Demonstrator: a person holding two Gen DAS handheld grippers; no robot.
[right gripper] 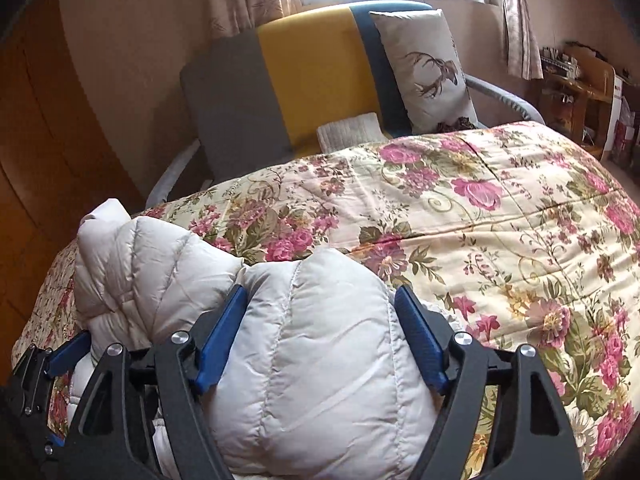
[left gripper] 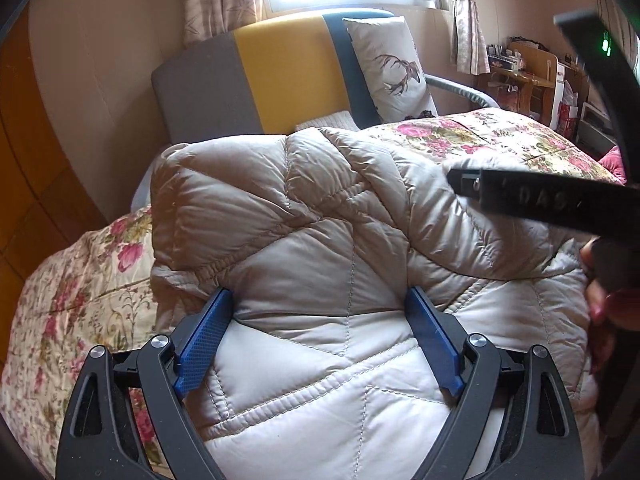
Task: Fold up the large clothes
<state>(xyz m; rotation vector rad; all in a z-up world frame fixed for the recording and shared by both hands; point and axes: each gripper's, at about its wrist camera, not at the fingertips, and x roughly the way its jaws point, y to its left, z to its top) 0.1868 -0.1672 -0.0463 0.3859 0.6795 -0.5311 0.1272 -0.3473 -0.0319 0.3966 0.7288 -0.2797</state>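
Observation:
A large pale beige quilted down jacket (left gripper: 320, 220) lies bunched on the floral bedspread (left gripper: 80, 280). My left gripper (left gripper: 320, 300) has its blue jaws spread wide, with a thick fold of the jacket bulging between them. My right gripper (right gripper: 320, 296) is likewise wide, straddling a puffy fold of the same jacket (right gripper: 320, 340). The right gripper's black body (left gripper: 540, 204) and the hand holding it show at the right of the left wrist view. The left gripper's blue finger (right gripper: 68, 350) shows at the lower left of the right wrist view.
The floral bedspread (right gripper: 500, 220) stretches to the right. A grey, yellow and blue headboard (right gripper: 304, 80) with a deer-print pillow (right gripper: 428, 72) stands behind. A wooden wardrobe (right gripper: 48, 140) is at left; a cluttered wooden desk (left gripper: 524, 76) is at far right under the window.

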